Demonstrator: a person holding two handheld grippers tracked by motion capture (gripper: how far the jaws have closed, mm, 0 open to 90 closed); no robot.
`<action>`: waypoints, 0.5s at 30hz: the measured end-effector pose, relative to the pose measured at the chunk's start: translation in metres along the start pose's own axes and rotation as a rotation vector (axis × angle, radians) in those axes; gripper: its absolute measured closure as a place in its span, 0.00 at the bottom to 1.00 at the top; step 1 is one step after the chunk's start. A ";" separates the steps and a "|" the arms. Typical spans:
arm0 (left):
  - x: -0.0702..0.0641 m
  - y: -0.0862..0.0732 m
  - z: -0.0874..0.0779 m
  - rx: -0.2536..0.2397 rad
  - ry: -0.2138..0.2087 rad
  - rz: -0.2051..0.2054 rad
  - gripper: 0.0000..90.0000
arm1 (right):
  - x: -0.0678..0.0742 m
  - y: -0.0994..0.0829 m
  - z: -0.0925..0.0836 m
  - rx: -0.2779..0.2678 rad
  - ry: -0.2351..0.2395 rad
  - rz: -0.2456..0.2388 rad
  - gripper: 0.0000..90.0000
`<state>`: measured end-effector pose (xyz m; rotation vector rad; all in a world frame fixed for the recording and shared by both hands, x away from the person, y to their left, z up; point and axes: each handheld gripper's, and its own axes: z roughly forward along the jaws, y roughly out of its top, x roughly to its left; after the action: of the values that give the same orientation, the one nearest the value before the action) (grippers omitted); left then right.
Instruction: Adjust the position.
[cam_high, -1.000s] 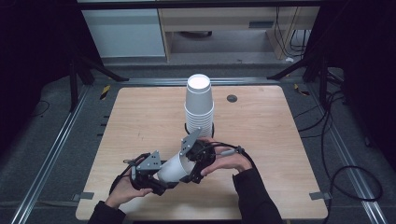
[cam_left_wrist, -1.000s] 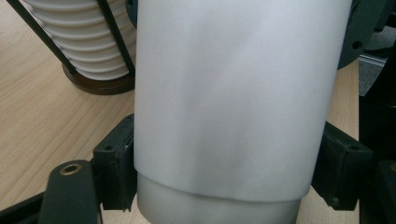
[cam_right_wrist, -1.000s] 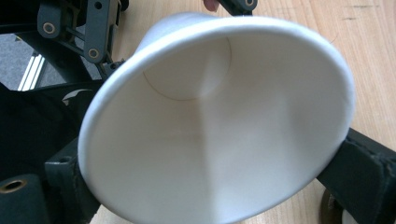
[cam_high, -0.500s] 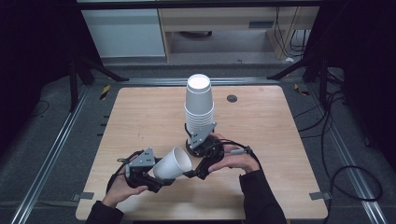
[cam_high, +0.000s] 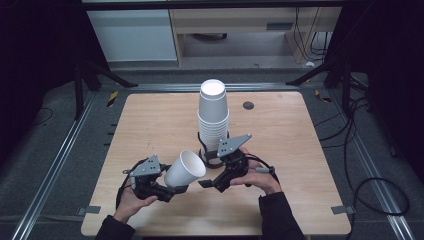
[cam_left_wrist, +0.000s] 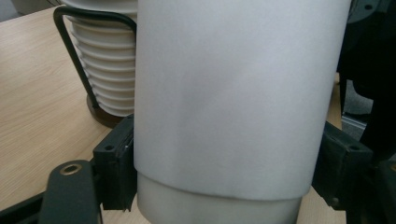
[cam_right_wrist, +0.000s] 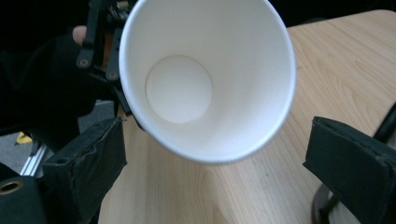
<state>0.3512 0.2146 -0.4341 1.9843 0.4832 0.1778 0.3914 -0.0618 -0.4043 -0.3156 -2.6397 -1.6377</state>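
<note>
My left gripper (cam_high: 171, 187) is shut on the base end of a single white paper cup (cam_high: 184, 169), which tilts with its mouth up and to the right. In the left gripper view the cup's wall (cam_left_wrist: 233, 93) sits between the two jaws of the left gripper (cam_left_wrist: 224, 179). My right gripper (cam_high: 211, 181) is open just right of the cup and is not touching it. In the right gripper view the cup's mouth (cam_right_wrist: 205, 79) faces the camera, above the wide gap of the right gripper (cam_right_wrist: 219, 163). A tall stack of white cups (cam_high: 213, 111) stands upside down in a black wire holder (cam_high: 209, 156).
The wooden table (cam_high: 150, 120) has a small black disc (cam_high: 248, 105) near its far right. The cup stack (cam_left_wrist: 109, 70) stands close behind both grippers. Metal rails run along the table's left and right sides, with cables on the floor at the right.
The two grippers have drawn apart. The left one has carried the cup to the left and tipped it up. The right gripper no longer touches the cup and has shifted slightly right.
</note>
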 end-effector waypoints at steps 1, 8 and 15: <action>0.000 0.000 0.001 0.000 -0.005 -0.001 0.25 | 0.000 0.000 0.001 -0.007 0.000 0.002 0.06; -0.005 0.001 0.006 -0.014 -0.014 0.004 0.25 | 0.001 0.000 0.013 -0.039 0.013 0.021 0.05; -0.009 0.002 0.011 -0.001 -0.010 0.021 0.25 | 0.002 -0.001 0.024 -0.060 0.032 0.043 0.05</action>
<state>0.3471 0.2008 -0.4364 1.9893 0.4558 0.1819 0.3916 -0.0406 -0.4159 -0.3427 -2.5461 -1.6970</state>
